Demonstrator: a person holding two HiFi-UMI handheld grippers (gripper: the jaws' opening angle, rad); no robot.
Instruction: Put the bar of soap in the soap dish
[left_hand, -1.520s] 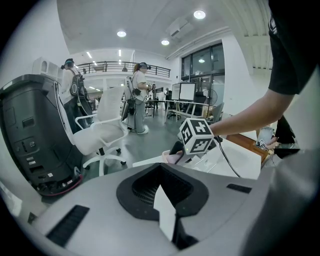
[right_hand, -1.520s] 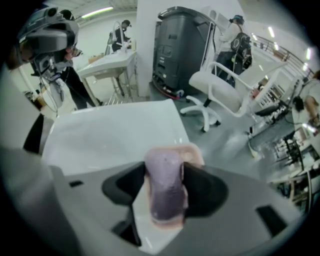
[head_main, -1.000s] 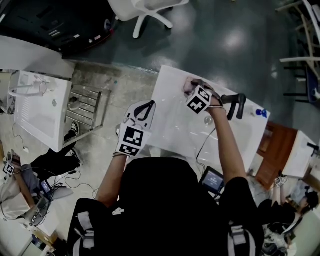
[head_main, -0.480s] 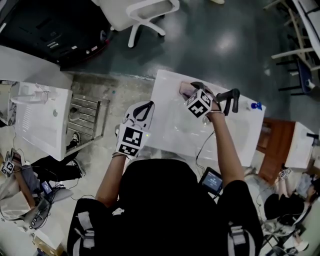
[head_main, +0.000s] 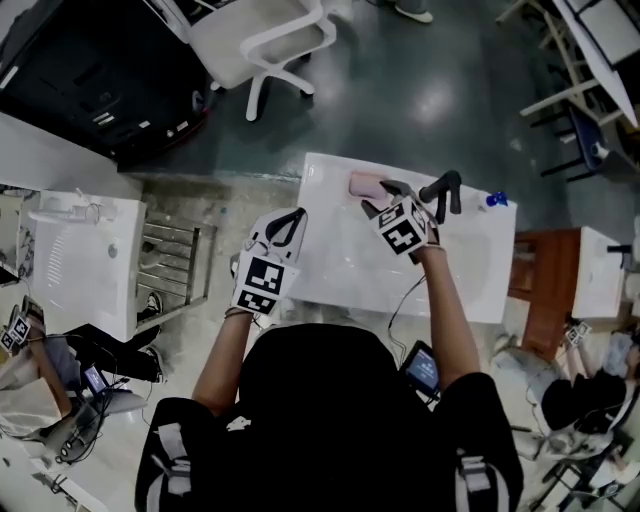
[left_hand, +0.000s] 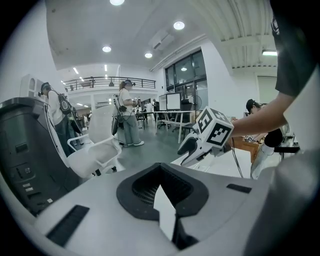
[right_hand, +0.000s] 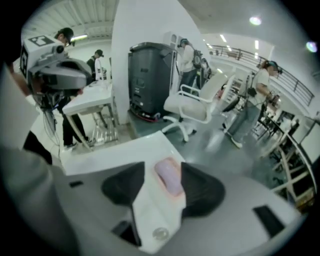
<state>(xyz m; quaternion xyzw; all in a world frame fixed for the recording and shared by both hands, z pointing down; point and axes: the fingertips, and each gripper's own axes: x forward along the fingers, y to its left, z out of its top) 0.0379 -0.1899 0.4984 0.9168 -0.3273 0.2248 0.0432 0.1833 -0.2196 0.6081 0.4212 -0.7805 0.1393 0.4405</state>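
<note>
Right tool (head_main: 382, 197) hangs wide open, empty | lilac soap bar (right_hand: 169, 179) lies in pink dish (head_main: 354, 185) at white desk's (head_main: 340, 260) far edge, straight ahead between its jaws, long axis along them | left tool (head_main: 284, 226) closed on nothing, well apart.

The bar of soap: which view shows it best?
The right gripper view: the bar of soap lies close and central, lilac on a pink dish. The head view shows it only as a small pink patch. The left gripper view does not show it.
</note>
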